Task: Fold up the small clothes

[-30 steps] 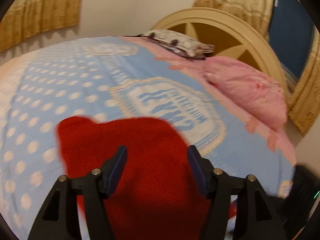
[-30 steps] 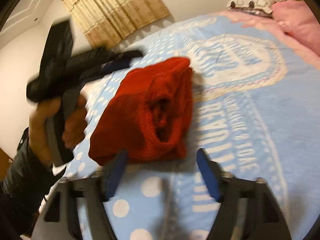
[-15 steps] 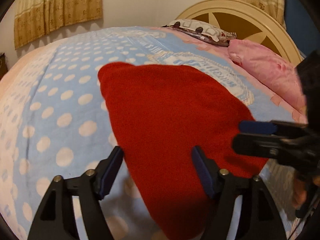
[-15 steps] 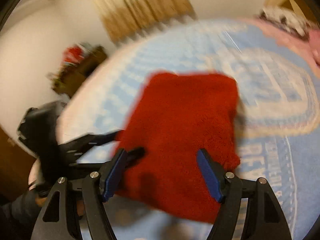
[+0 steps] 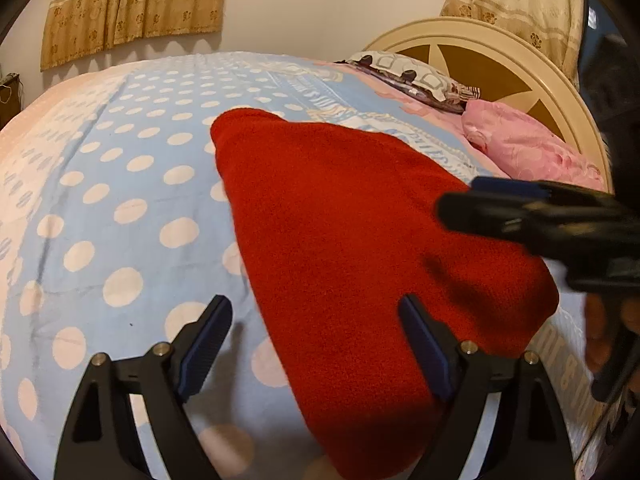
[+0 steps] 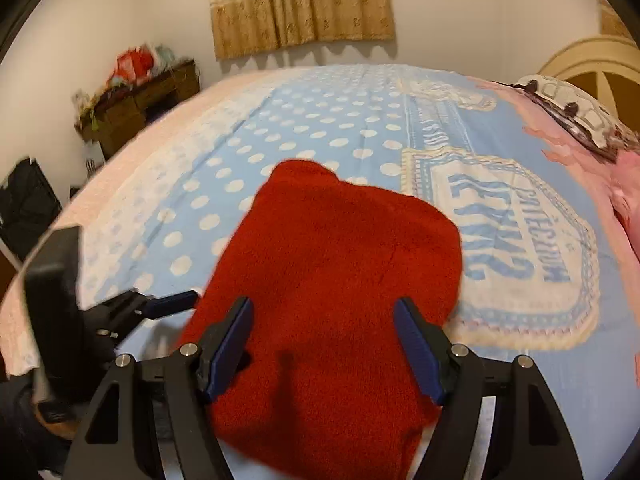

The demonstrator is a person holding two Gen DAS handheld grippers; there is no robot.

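Red folded garment (image 5: 360,240) lay flat on the polka-dot bed (image 5: 120,184), left gripper (image 5: 316,344) low over its near edge, jaws apart and empty, right gripper (image 6: 324,344) low above the cloth, jaws apart, nothing held

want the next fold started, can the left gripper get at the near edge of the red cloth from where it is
Probably yes. The left gripper is open, its fingers either side of the red cloth edge on the bed, and nothing lies between. The right gripper is off to the side.
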